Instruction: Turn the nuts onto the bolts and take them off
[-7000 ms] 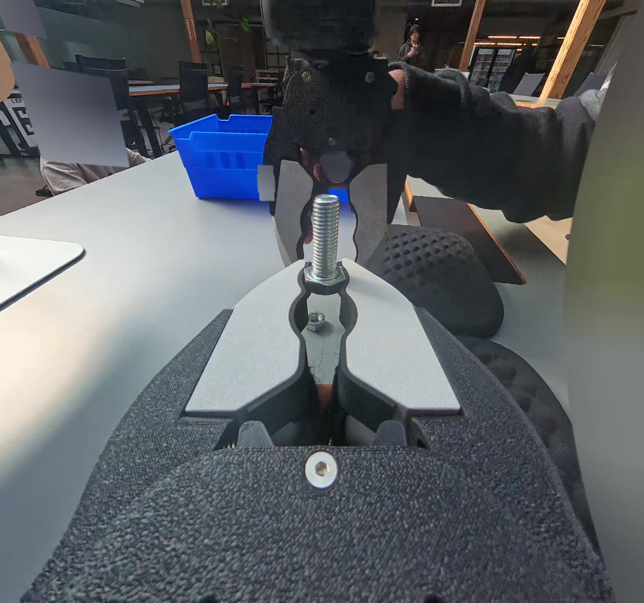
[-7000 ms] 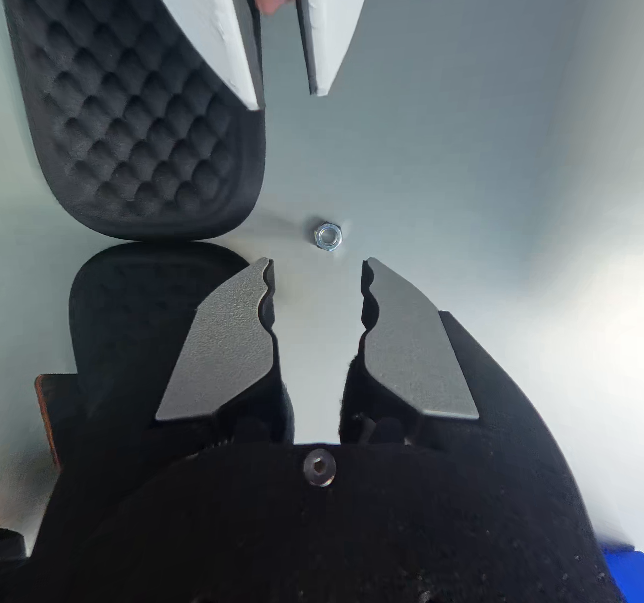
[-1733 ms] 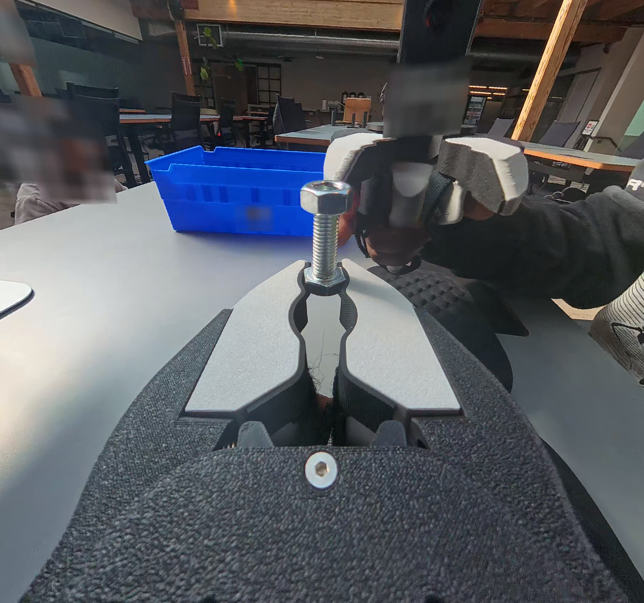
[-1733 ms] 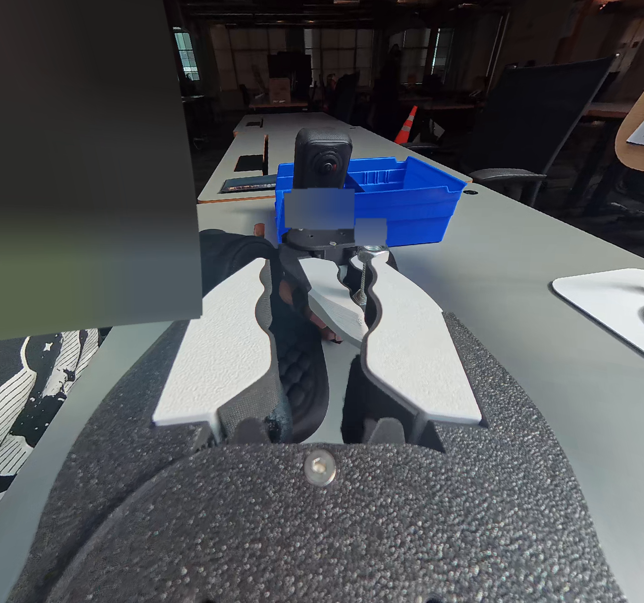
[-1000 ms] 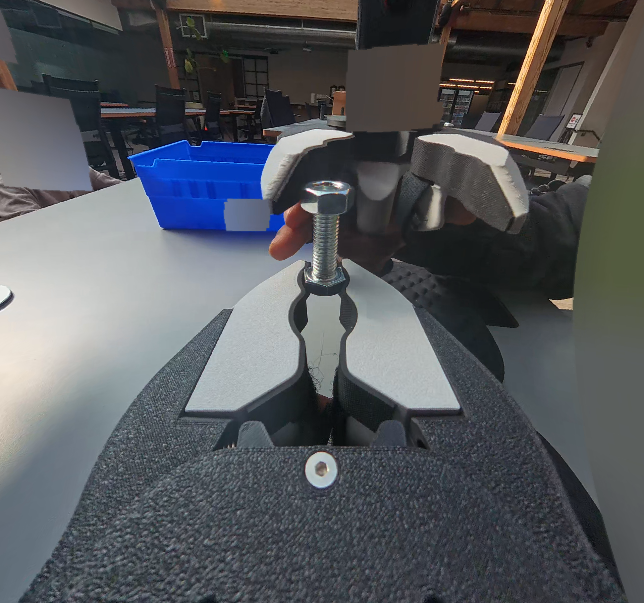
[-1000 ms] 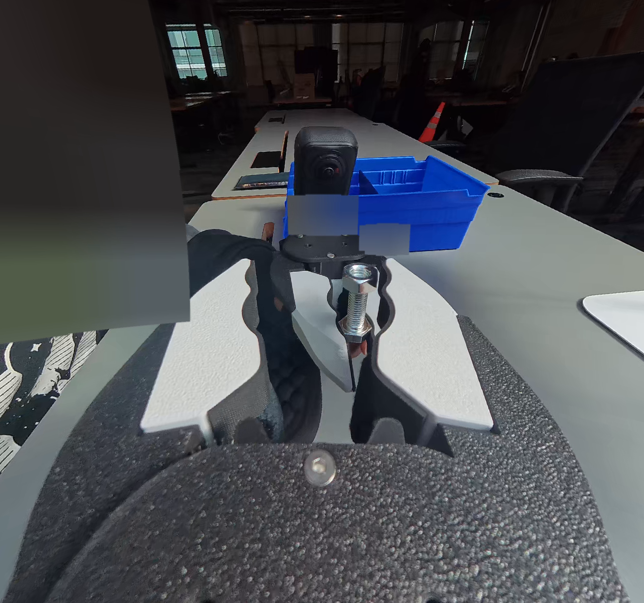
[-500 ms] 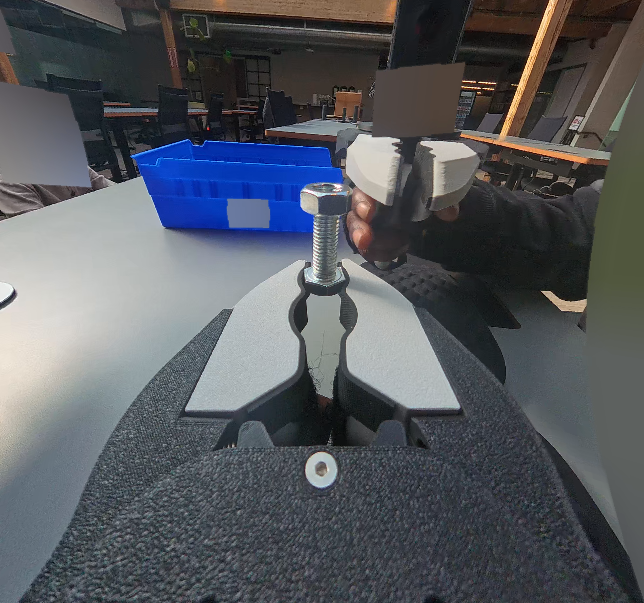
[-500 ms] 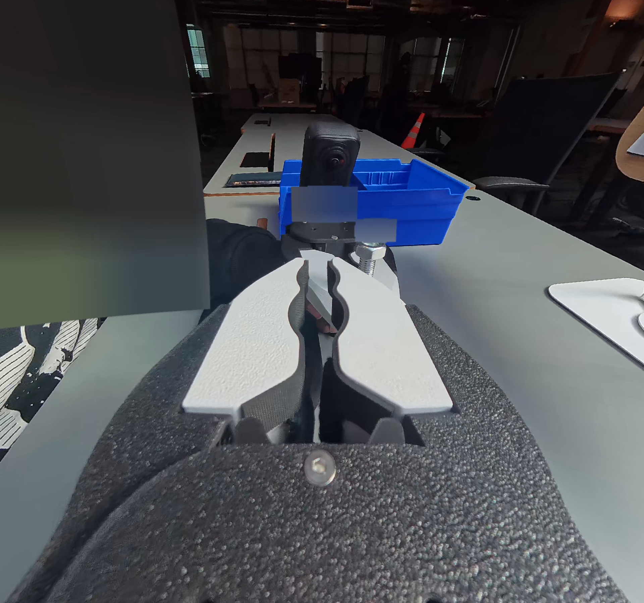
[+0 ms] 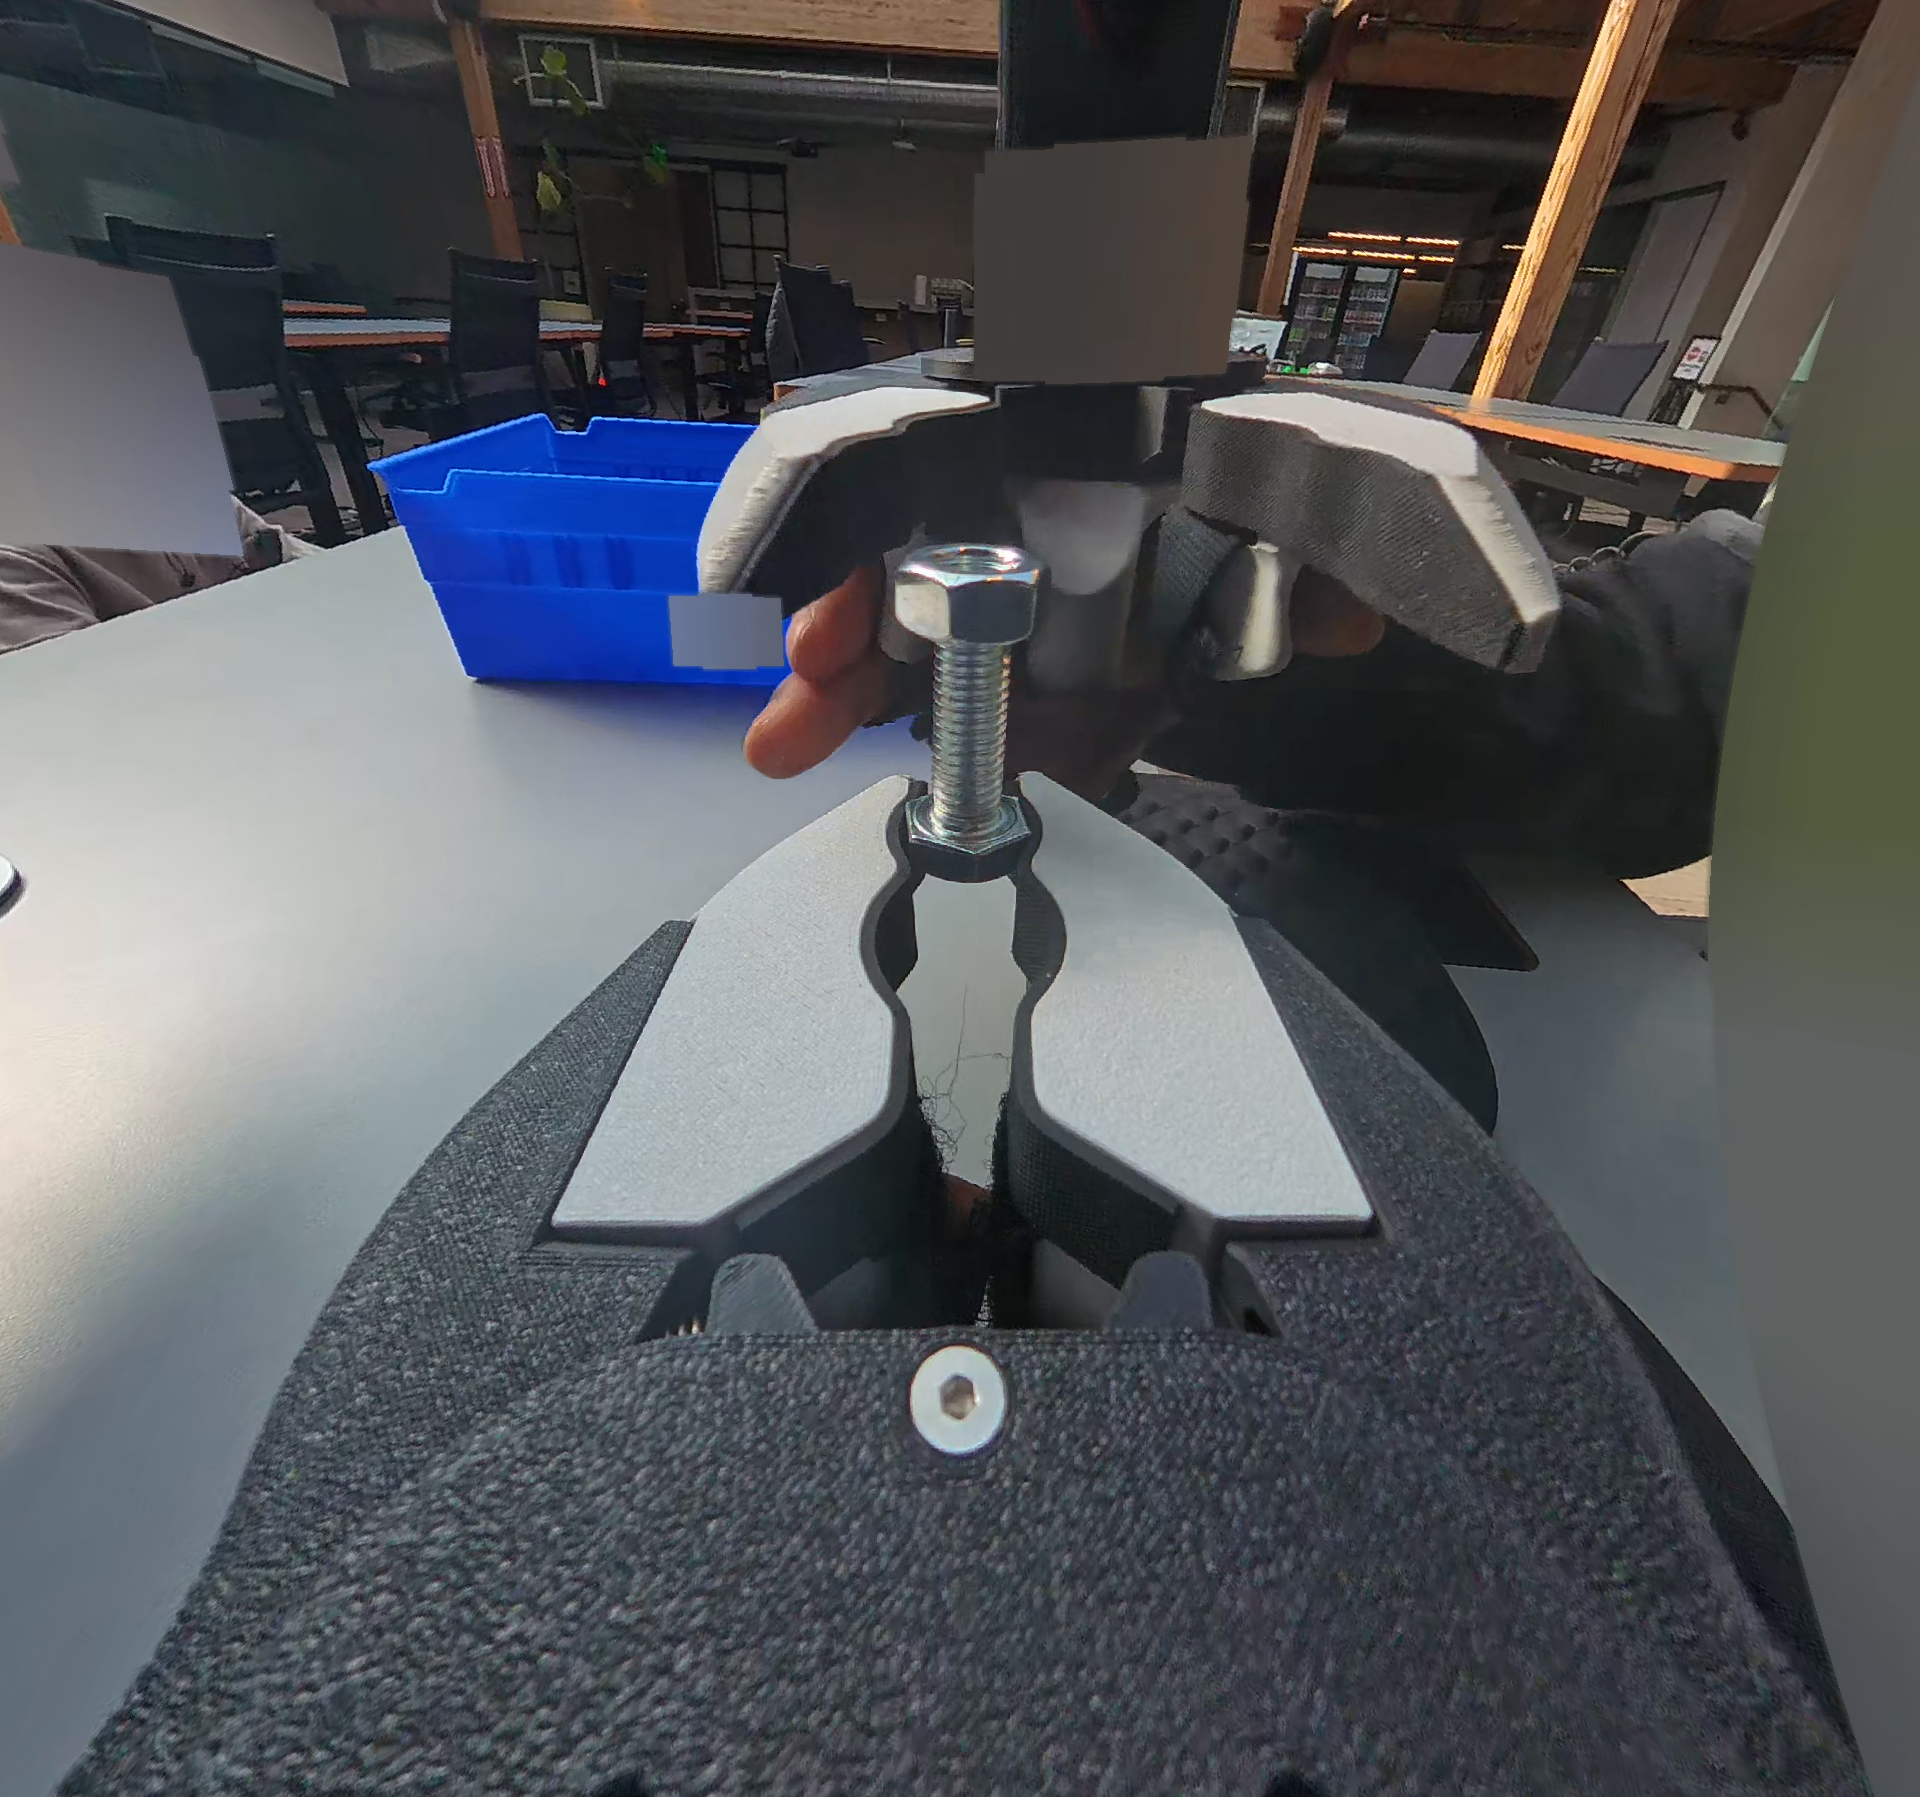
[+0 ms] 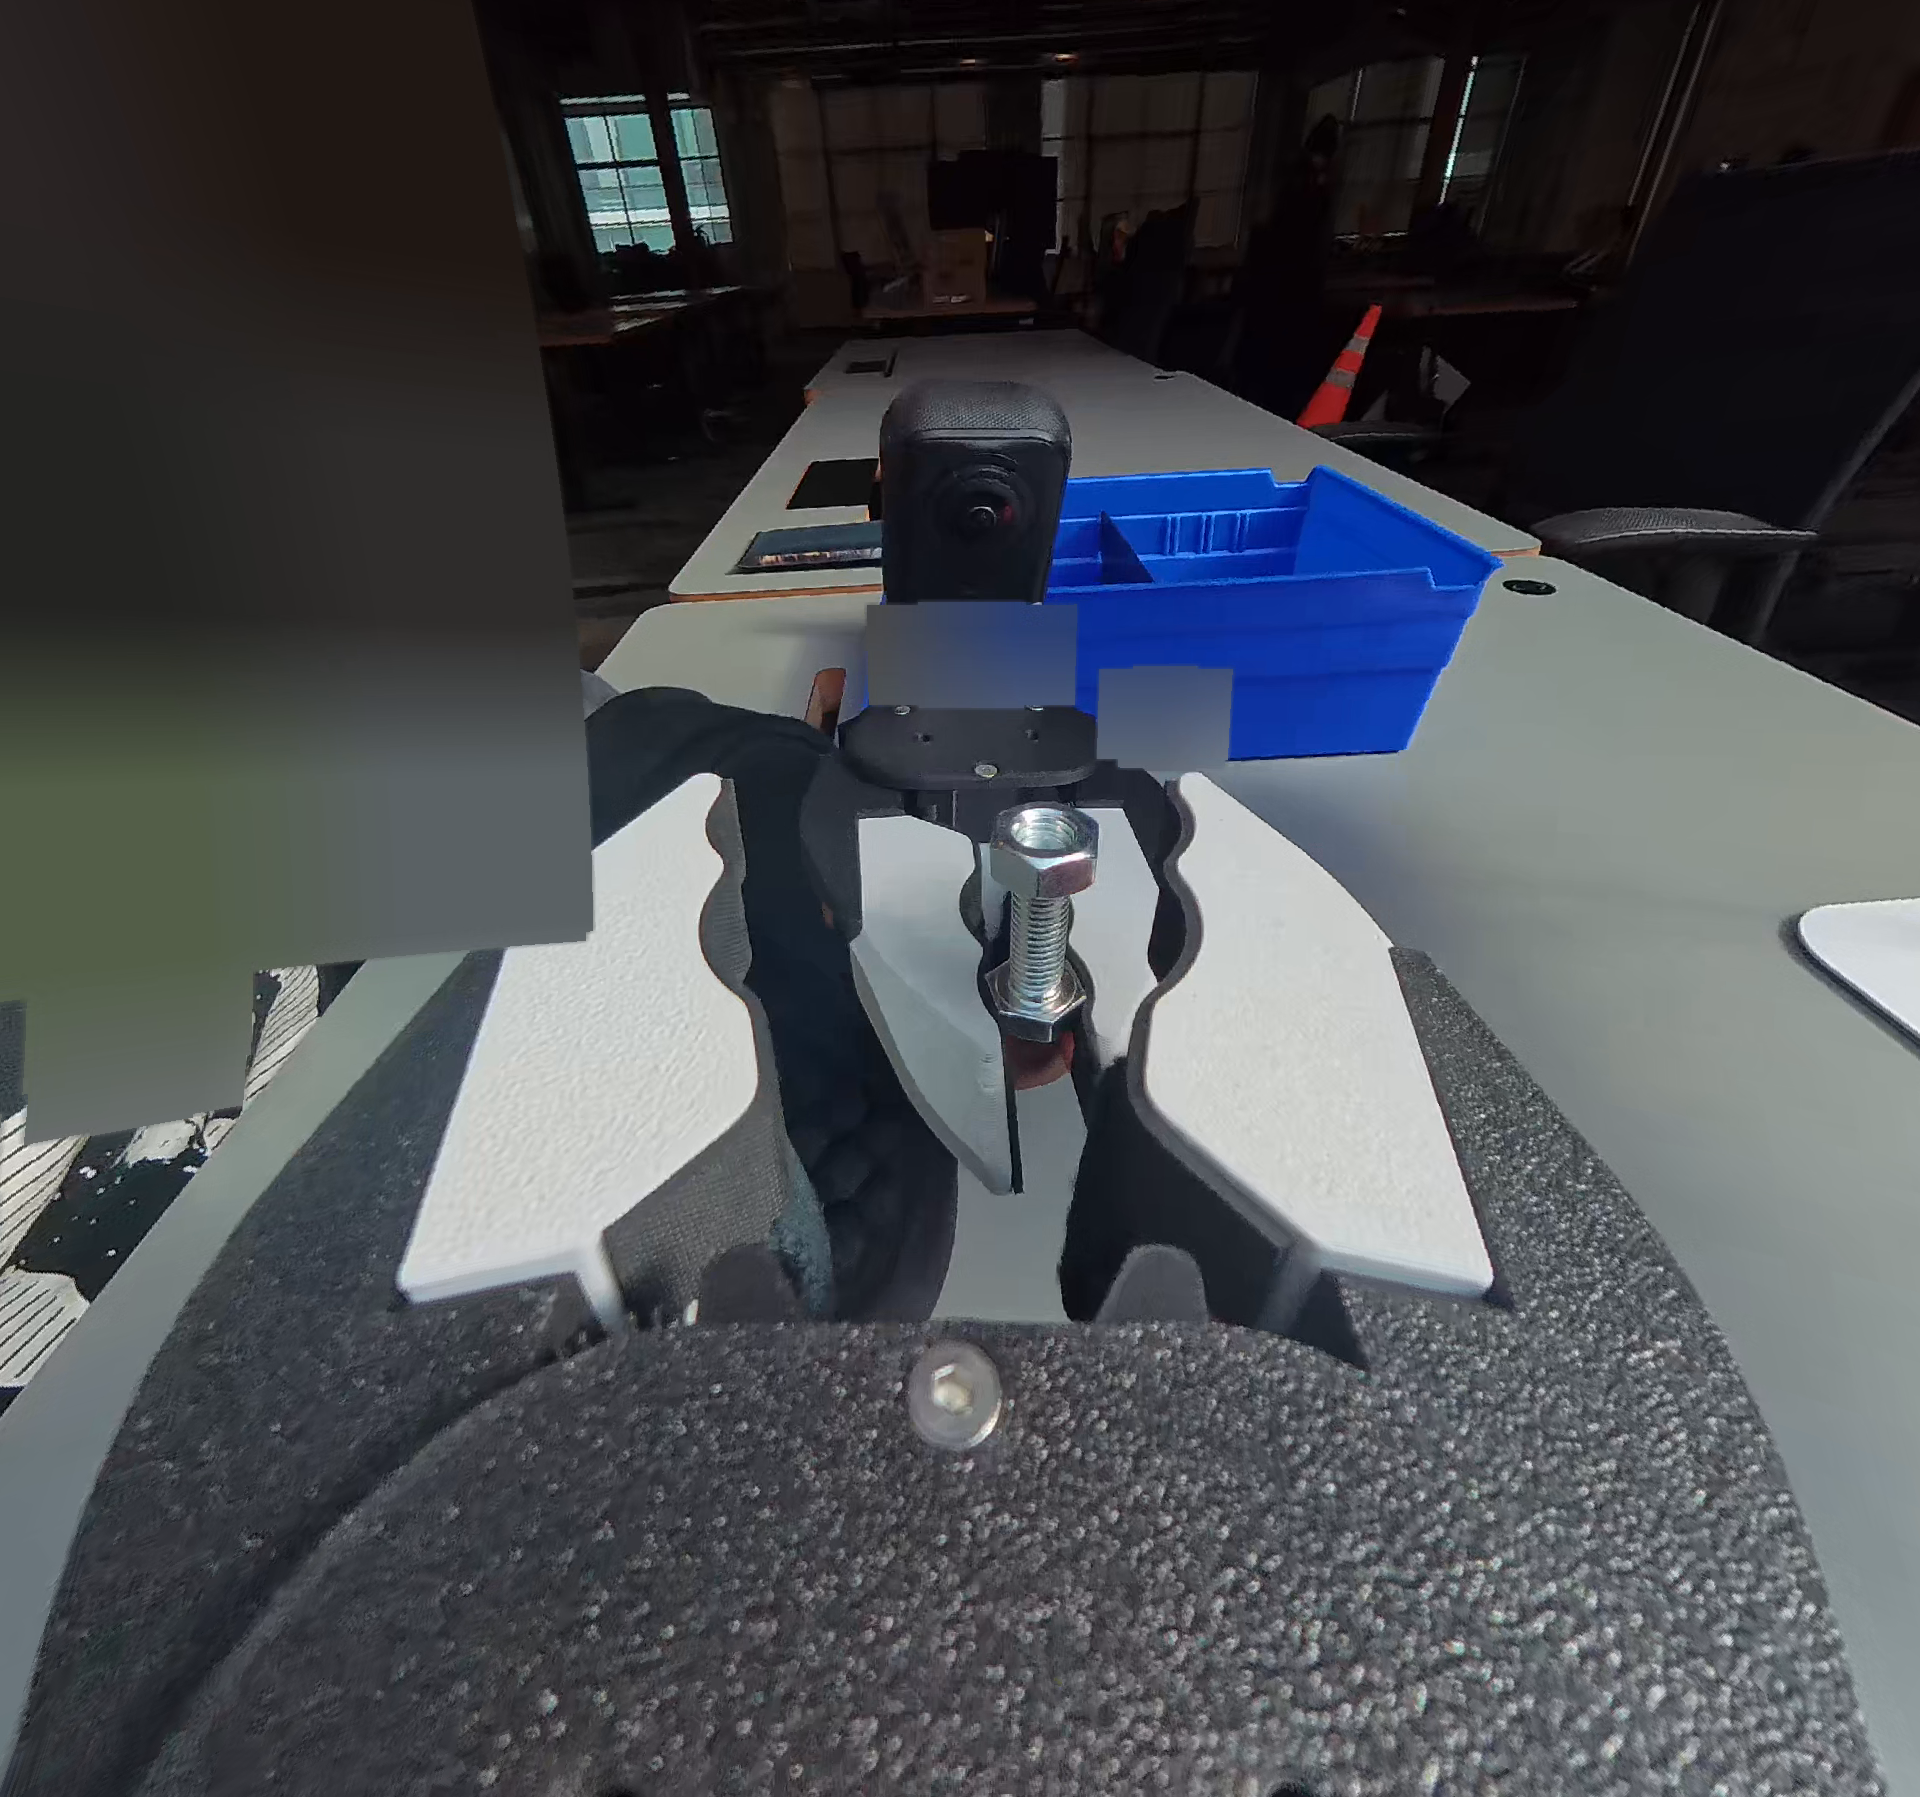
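A silver bolt (image 9: 969, 739) stands upright, its hex head (image 9: 968, 833) clamped between the tips of my left gripper (image 9: 966, 848), which is shut on it. A silver nut (image 9: 966, 594) sits on the top end of the thread. My right gripper (image 9: 1081, 542) faces me from behind the bolt, open, with a hand behind it. In the right wrist view, my right gripper (image 10: 951, 791) is open, its fingers (image 10: 1278, 999) on either side of the nut (image 10: 1042, 854) without touching it. The bolt (image 10: 1039, 942) and left gripper (image 10: 1029, 1020) show there too.
A blue bin (image 9: 561, 542) stands on the grey table (image 9: 312, 812) behind the bolt; it also shows in the right wrist view (image 10: 1299, 646). A black dimpled foam pad (image 9: 1299, 874) lies under the right hand. A white pad (image 10: 1870, 958) lies at the right edge. My right fingertips sit around 7 cm from my left ones.
Earlier the nut lay on the table; it now sits on the bolt's top. In the last half second my right gripper went from shut beside the bolt to open around the nut. Left gripper unchanged.
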Available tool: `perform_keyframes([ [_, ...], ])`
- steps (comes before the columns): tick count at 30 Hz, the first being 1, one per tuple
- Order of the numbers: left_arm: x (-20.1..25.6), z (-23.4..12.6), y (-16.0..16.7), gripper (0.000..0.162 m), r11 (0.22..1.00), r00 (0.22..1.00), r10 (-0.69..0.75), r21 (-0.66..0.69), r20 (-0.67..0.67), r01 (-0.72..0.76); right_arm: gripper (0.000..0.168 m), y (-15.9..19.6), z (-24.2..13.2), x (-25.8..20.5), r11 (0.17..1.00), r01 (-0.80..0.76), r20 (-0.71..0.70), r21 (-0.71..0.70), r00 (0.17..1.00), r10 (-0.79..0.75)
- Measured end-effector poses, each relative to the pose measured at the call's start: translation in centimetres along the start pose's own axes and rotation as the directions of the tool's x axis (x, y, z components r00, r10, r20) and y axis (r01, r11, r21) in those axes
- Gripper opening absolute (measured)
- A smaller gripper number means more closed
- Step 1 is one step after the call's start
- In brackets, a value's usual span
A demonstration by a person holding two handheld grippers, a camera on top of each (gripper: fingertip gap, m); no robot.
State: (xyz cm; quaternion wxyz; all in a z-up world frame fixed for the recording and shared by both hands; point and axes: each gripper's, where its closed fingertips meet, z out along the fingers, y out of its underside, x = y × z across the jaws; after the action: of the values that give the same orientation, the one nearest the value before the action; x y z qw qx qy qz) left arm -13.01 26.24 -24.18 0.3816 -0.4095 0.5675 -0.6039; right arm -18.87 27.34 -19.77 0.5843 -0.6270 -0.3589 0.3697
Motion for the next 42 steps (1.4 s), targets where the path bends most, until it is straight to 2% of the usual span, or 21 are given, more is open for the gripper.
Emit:
perform_keyframes([
  [4,-0.1,0.0,0.0,0.014,1.0,1.0,-0.001,-0.001,0.003,0.001,0.071,0.1,0.3,-0.3,1.0,0.016,0.014,-0.009,1.0,-0.016],
  [11,-0.1,0.0,0.0,0.014,1.0,1.0,-0.001,0.0,0.004,0.001,0.061,0.2,-1.2,-0.4,1.0,0.011,-0.021,0.018,1.0,-0.01],
  [14,0.0,0.0,0.1,0.014,1.0,1.0,0.003,-0.003,0.004,-0.003,0.051,0.2,-2.1,-0.3,0.999,0.011,-0.053,0.032,0.999,-0.009],
  [15,0.0,0.0,0.1,0.014,1.0,1.0,0.004,-0.004,0.004,-0.004,0.044,0.3,-2.3,-0.3,0.999,0.015,-0.067,0.034,0.998,-0.013],
  [17,-0.1,0.0,0.0,0.014,1.0,1.0,0.001,-0.001,0.008,-0.001,0.014,0.2,-2.9,-0.7,0.999,0.037,-0.056,0.04,0.998,-0.035],
  [19,-0.1,0.0,0.0,0.014,1.0,1.0,-0.002,0.001,0.006,0.002,0.004,0.0,-3.3,-1.0,0.997,0.048,-0.06,0.053,0.997,-0.045],
  [22,-0.1,0.0,0.1,0.014,1.0,1.0,0.002,-0.003,0.005,-0.002,0.005,-0.1,-3.7,-0.9,0.997,0.05,-0.068,0.052,0.997,-0.046],
  [25,0.0,0.0,0.0,0.014,1.0,1.0,0.001,0.0,0.004,-0.001,0.017,-0.4,-3.7,-0.4,0.996,0.049,-0.084,0.073,0.996,-0.043],
  [32,0.0,0.0,0.0,0.014,1.0,1.0,0.001,0.0,-0.001,-0.001,0.058,-0.1,-2.1,0.5,0.999,0.014,-0.052,0.051,0.999,-0.011],
  [36,0.0,0.0,0.0,0.014,1.0,1.0,0.002,0.0,-0.001,-0.002,0.068,0.2,-0.7,0.4,1.0,0.007,-0.005,0.016,1.0,-0.007],
  [42,0.1,0.1,0.1,0.014,1.0,1.0,0.0,-0.005,-0.005,0.0,0.068,0.5,0.6,-0.1,1.0,0.022,0.041,-0.02,0.999,-0.021],
])
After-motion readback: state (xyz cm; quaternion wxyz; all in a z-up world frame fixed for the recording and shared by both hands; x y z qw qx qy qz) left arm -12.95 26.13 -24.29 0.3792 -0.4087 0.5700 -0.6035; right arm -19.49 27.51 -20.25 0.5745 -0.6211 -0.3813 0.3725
